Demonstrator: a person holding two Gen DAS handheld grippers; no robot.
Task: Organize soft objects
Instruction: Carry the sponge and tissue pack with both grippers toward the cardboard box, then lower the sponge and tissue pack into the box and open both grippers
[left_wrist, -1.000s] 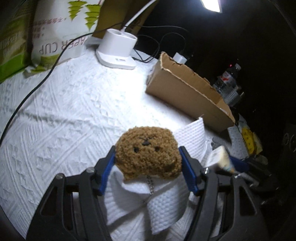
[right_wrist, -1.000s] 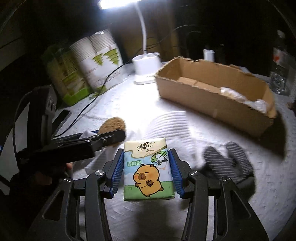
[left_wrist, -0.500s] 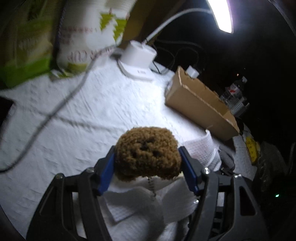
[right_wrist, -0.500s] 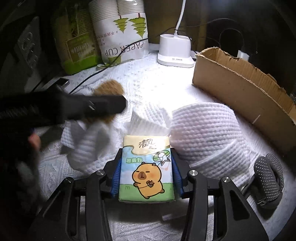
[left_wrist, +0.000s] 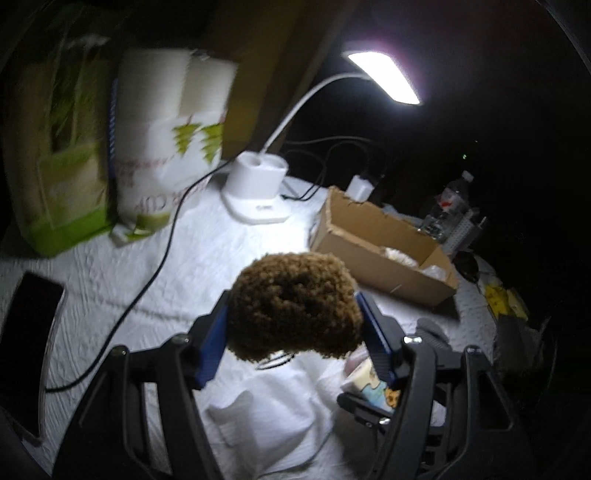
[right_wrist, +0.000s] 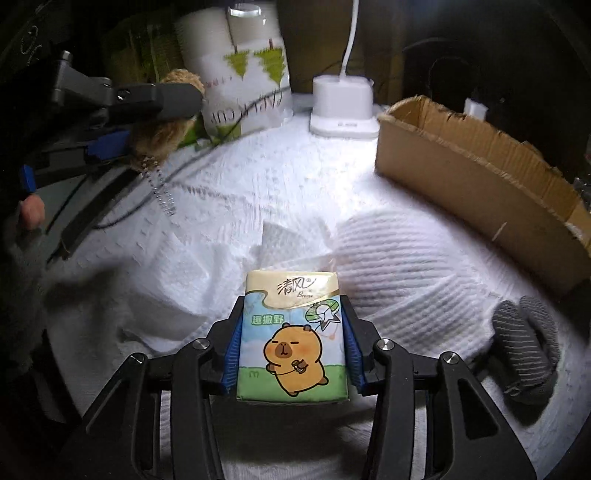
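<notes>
Left tool (left_wrist: 293, 325) grips brown plush (left_wrist: 295, 306) aloft; right tool (right_wrist: 291, 350) clamps tissue pack (right_wrist: 293, 336) low.

My left gripper (left_wrist: 291, 332) squeezes a curly, matt brown plush toy (left_wrist: 293, 308) between blue rubbery pads; a beaded metal chain (right_wrist: 159, 184) dangles off it. My right gripper (right_wrist: 291, 347), matt black plastic, pinches a glossy film tissue pack (right_wrist: 291, 336). Quilted white cloth covers the bench (right_wrist: 295, 173); on it lie a ribbed white towel (right_wrist: 406, 266), torn rough cardboard box (right_wrist: 476, 177) and knitted grey socks (right_wrist: 524, 343).
</notes>
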